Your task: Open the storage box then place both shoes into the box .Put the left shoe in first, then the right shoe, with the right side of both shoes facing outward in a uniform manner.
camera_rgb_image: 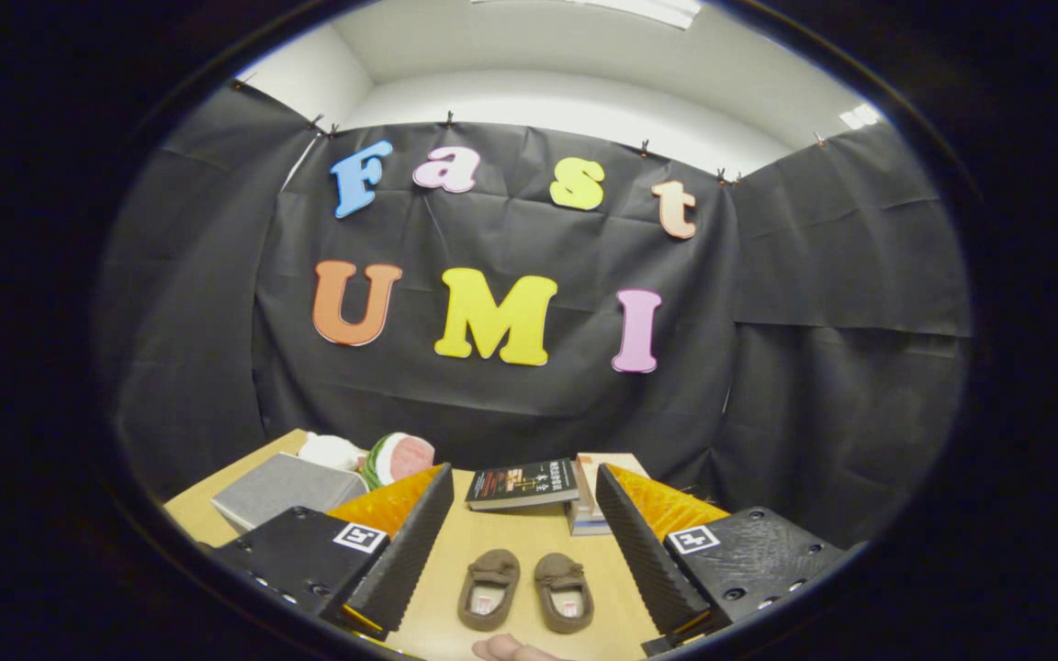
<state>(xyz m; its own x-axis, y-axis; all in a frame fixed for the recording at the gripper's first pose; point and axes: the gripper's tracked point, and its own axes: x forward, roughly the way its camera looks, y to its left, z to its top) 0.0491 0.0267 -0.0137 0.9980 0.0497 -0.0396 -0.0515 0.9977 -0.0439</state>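
Since the grey fabric storage box is unopened by the table's left edge, I hold my gripper spread wide and empty over the small brown slipper shoes.

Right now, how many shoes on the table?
2. Both brown, side by side on the table, between the open gripper's fingers: left shoe, right shoe beside it. None seem hidden.

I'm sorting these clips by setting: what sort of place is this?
Probably a staged recording booth, not a lived-in home: black cloth walls clipped up around a small wooden table holding props, a pair of brown shoes between the open gripper's fingers and stacked books beyond.
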